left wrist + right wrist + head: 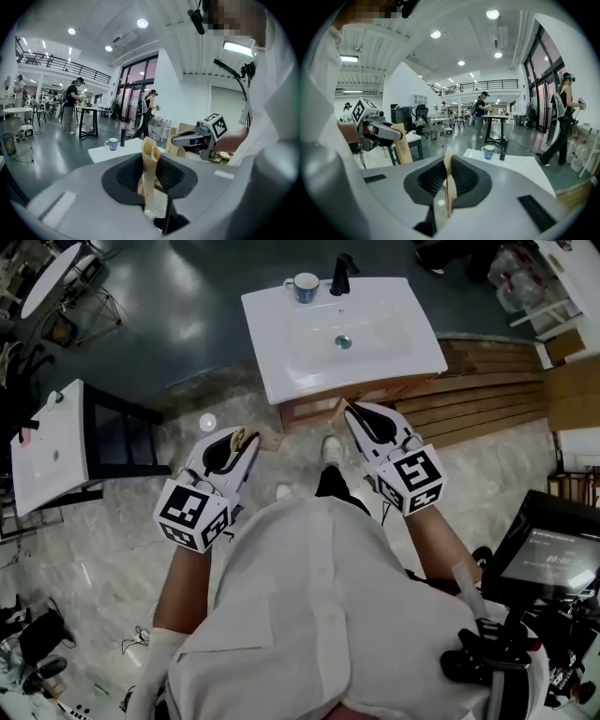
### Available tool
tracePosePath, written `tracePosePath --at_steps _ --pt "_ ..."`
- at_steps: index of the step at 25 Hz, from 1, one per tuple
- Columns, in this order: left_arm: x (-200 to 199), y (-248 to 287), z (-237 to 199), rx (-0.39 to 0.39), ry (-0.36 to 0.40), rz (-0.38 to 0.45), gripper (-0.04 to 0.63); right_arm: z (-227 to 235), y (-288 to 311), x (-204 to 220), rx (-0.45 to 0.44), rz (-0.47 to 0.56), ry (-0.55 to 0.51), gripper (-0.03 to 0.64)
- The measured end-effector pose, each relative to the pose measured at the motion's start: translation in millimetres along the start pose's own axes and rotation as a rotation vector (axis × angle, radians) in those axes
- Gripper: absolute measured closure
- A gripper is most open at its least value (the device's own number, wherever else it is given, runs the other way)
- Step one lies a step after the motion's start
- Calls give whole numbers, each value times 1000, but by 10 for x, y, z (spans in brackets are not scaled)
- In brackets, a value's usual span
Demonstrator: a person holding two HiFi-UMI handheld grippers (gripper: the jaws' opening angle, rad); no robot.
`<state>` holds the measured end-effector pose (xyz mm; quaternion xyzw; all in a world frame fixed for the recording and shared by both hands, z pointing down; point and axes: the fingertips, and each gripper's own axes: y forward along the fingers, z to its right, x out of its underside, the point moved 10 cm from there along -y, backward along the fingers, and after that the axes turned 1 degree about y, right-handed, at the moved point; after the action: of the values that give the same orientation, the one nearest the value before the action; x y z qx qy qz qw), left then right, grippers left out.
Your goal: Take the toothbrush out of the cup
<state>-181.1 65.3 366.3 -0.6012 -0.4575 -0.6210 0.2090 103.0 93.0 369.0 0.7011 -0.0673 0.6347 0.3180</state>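
Note:
A white cup (pixel 304 286) with a blue band stands at the far left corner of a white sink top (pixel 272 352), next to a black tap (pixel 341 275). The cup also shows small in the left gripper view (pixel 112 143) and in the right gripper view (pixel 488 151). It is too small to show a toothbrush. My left gripper (pixel 246 437) hangs well short of the sink, its tan fingertips (pixel 150 146) together with nothing between them. My right gripper (pixel 342 409) is near the sink's front edge, its fingers (pixel 448 159) pressed together on nothing.
A second white basin on a black stand (pixel 52 442) is at the left. Wooden boards (pixel 487 381) lie right of the sink cabinet. A screen and gear (pixel 553 554) sit at the lower right. Several people stand by tables (pixel 70 110) far behind.

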Motion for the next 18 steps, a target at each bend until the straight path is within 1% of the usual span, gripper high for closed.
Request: tracePosePath --at_steps 6,18 --pt "-3 11 0 1 -1 -5 517 4 32 -8 -8 -2 -3 592" --pt "36 89 25 29 5 -15 517 4 17 16 -5 -10 -9 592"
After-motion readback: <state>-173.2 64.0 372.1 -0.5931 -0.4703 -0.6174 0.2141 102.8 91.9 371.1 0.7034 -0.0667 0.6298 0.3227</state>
